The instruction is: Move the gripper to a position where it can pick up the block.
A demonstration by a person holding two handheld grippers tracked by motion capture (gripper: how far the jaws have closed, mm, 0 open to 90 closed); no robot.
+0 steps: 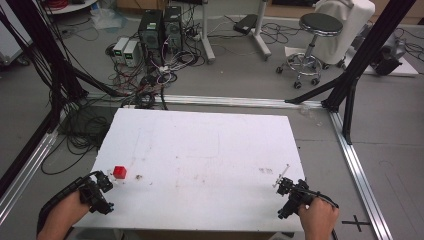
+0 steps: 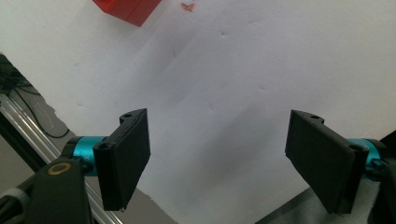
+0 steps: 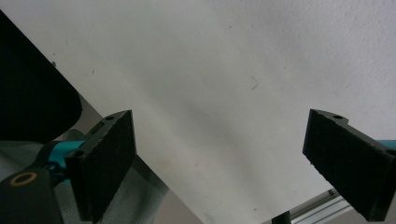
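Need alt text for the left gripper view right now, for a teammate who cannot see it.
The left gripper hangs open over the white table, its two black jaws wide apart with nothing between them. A red block lies ahead of the jaws at the top edge, partly cut off.

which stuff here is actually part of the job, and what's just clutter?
In the job:
- red block, on the white table near its left edge
- left gripper, open, close beside the block
- right gripper, open, over the table's right side

Lying about:
- stool
- computer towers
- floor cables
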